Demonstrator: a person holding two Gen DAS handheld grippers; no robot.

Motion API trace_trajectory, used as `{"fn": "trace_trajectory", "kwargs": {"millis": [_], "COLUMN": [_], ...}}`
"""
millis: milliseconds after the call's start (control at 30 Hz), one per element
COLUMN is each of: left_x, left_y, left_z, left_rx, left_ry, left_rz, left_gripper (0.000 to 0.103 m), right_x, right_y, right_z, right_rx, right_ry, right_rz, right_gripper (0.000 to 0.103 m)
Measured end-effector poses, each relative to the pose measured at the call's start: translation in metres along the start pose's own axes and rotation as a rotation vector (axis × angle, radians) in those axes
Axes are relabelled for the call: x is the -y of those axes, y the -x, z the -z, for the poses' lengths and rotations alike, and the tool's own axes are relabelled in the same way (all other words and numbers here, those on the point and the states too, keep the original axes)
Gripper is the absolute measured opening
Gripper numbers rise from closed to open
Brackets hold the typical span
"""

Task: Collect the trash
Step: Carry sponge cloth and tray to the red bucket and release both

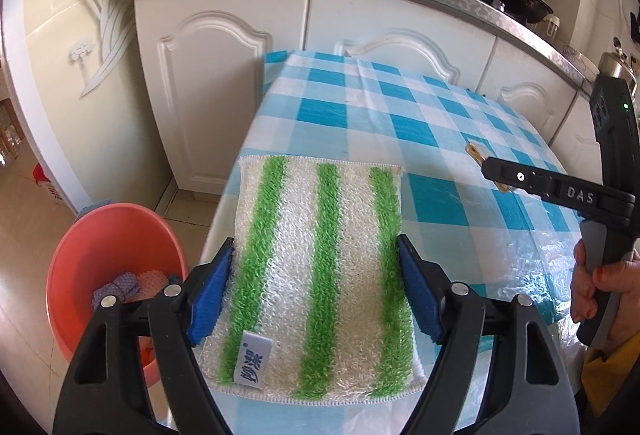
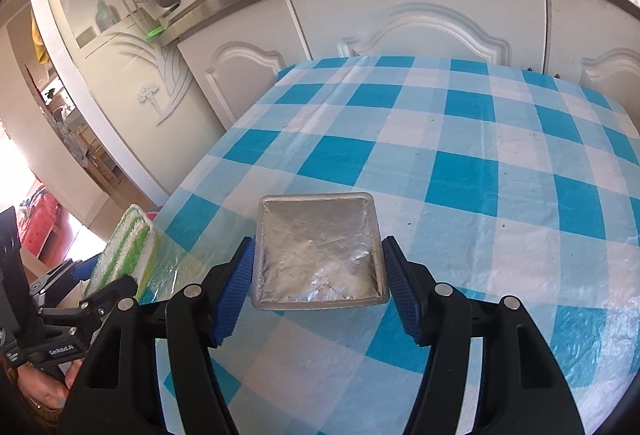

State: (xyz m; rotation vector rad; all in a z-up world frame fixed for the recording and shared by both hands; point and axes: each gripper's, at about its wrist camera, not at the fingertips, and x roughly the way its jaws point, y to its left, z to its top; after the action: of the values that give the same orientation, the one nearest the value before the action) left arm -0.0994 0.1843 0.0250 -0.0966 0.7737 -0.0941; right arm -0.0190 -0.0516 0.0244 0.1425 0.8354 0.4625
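Left gripper (image 1: 316, 291): jaws wide, both blue pads pressing the side edges of the green-and-white striped sponge cloth (image 1: 320, 219), which is clamped between them and held above the table's left edge.
Right gripper (image 2: 318, 291): jaws partly spread, blue pads gripping the two sides of a square foil packet (image 2: 320, 259), lifted over the checked tablecloth (image 2: 460, 163).
Basin (image 1: 104, 235): orange, on the floor just left of the table, with scraps inside.
Right hand (image 1: 600, 291): wrapped around its gripper's handle at the table's right side.
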Motion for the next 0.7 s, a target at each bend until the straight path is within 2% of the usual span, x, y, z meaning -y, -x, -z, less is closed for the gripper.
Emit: {"fn": "trace_trajectory", "kwargs": {"millis": [467, 700], "left_x": [-0.072, -0.113], "left_y": [0.02, 0.027], "left_z": [0.013, 0.027], "left_rx": [0.046, 0.054], "left_ry": [0.112, 0.168], "left_rz": [-0.099, -0.187], "left_gripper": [0.078, 0.078], "right_x": [-0.09, -0.141], "right_y": [-0.005, -0.015], "right_z": [0.004, 0.006], "right_rx": [-0.031, -0.053], "right_ry": [0.149, 0.234], "right_rz": [-0.017, -0.049], "right_gripper": [0.064, 0.064]}}
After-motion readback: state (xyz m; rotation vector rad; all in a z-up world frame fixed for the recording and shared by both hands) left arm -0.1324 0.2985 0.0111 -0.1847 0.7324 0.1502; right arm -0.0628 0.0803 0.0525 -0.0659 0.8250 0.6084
